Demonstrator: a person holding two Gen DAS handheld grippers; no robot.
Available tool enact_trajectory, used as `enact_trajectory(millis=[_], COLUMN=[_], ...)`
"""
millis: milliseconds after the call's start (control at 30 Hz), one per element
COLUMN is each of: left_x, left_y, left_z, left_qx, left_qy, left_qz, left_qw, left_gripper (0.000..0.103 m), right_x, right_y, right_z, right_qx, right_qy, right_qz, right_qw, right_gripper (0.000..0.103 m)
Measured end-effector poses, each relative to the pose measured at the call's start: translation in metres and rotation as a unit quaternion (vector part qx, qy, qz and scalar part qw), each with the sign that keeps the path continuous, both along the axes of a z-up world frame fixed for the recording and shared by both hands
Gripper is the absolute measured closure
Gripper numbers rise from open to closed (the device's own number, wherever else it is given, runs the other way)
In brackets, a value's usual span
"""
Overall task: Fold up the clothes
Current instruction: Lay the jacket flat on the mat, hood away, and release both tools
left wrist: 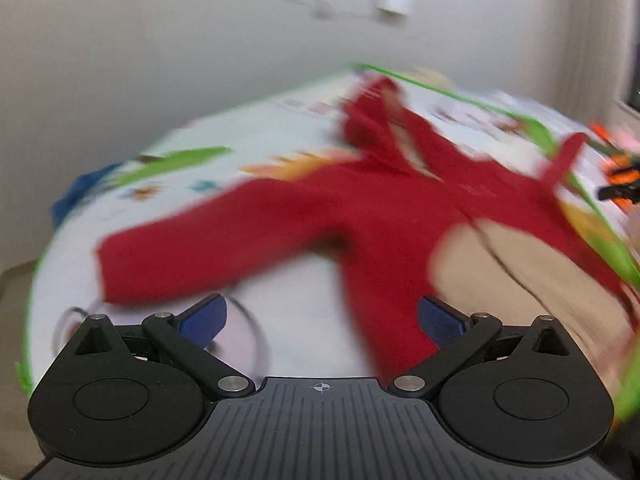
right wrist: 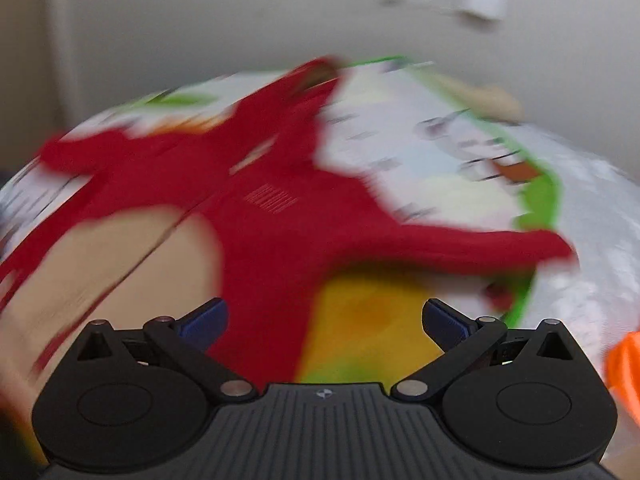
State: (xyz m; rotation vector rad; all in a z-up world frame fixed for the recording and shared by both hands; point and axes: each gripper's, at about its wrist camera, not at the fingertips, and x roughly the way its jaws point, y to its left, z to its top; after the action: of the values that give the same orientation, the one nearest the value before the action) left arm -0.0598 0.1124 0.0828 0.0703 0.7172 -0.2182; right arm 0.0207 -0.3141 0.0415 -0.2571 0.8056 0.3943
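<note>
Both wide open, holding nothing: left gripper point(left wrist: 322, 316) and right gripper point(right wrist: 325, 318) hovering over the near hem, probably lining up a grab. Beyond, red garment point(left wrist: 360, 208) spread flat across patterned mat point(left wrist: 248, 148), sleeves out, ready for folding.

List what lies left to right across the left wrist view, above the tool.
Blue cloth at the mat's edge → red garment's sleeve → garment's beige lining → orange and black object.

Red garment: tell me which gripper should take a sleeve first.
Probably the left. The left gripper is open, with the red garment hanging between its fingers and a sleeve just ahead. The right gripper, also open, faces a farther sleeve. Blur limits certainty.
</note>
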Motion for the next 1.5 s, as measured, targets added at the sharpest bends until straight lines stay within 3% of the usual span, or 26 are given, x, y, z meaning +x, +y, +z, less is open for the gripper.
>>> enact_trajectory(millis=[167, 267, 400, 467, 567, 633, 667, 800, 900, 1000, 1200, 1300, 1400, 1500], left_x=[-0.042, -0.053, -0.047, -0.039, -0.039, -0.046, -0.051, -0.074, -0.085, -0.081, -0.023, 0.022, 0.068, 0.101], left_y=[-0.037, -0.047, -0.051, -0.052, -0.046, -0.042, -0.041, -0.045, -0.039, -0.022, -0.011, -0.024, -0.045, -0.067], left_z=[-0.01, -0.026, -0.05, -0.053, -0.024, 0.008, 0.021, 0.042, 0.035, 0.039, 0.045, 0.034, 0.013, -0.01], left_qx=[0.04, 0.064, 0.124, 0.17, 0.209, 0.192, 0.182, 0.162, 0.085, 0.013, -0.077, -0.11, -0.154, -0.143], left_qy=[0.032, 0.055, 0.076, 0.065, 0.015, -0.023, -0.035, -0.048, -0.012, -0.001, -0.004, 0.011, 0.033, 0.077], left_qz=[-0.084, -0.094, -0.043, -0.012, 0.01, 0.012, 0.008, -0.03, -0.074, -0.082, -0.023, 0.03, 0.081, 0.101], left_qw=[0.9951, 0.992, 0.9885, 0.9833, 0.9778, 0.981, 0.9826, 0.9852, 0.9936, 0.9966, 0.9968, 0.9934, 0.9842, 0.9815], left_gripper=[0.0, 0.0, 0.0, 0.0, 0.0, 0.0, 0.0, 0.0, 0.0, 0.0, 0.0, 0.0, 0.0, 0.0], right_x=[-0.057, -0.076, -0.075, -0.068, -0.067, -0.07, -0.074, -0.087, -0.1, -0.101, -0.037, 0.008, 0.051, 0.077], right_y=[0.019, 0.033, 0.044, 0.035, 0.016, 0.006, 0.006, 0.01, 0.015, 0.016, 0.031, 0.045, 0.055, 0.069], right_z=[-0.021, -0.048, -0.065, -0.049, 0.0, 0.031, 0.037, 0.031, 0.026, 0.041, 0.04, 0.023, -0.007, -0.04], right_qx=[0.031, -0.014, -0.12, -0.143, -0.141, -0.126, -0.141, -0.178, -0.137, -0.073, 0.024, 0.076, 0.126, 0.13], right_qy=[0.077, 0.099, 0.044, 0.009, -0.066, -0.1, -0.108, -0.09, -0.057, -0.072, -0.074, -0.031, 0.021, 0.055], right_qz=[0.07, 0.096, 0.039, 0.003, -0.04, -0.053, -0.05, -0.006, 0.073, 0.113, 0.094, 0.062, 0.019, -0.006], right_qw=[0.994, 0.99, 0.991, 0.99, 0.987, 0.986, 0.983, 0.98, 0.986, 0.988, 0.993, 0.995, 0.992, 0.99], right_gripper=[0.0, 0.0, 0.0, 0.0, 0.0, 0.0, 0.0, 0.0, 0.0, 0.0, 0.0, 0.0, 0.0, 0.0])
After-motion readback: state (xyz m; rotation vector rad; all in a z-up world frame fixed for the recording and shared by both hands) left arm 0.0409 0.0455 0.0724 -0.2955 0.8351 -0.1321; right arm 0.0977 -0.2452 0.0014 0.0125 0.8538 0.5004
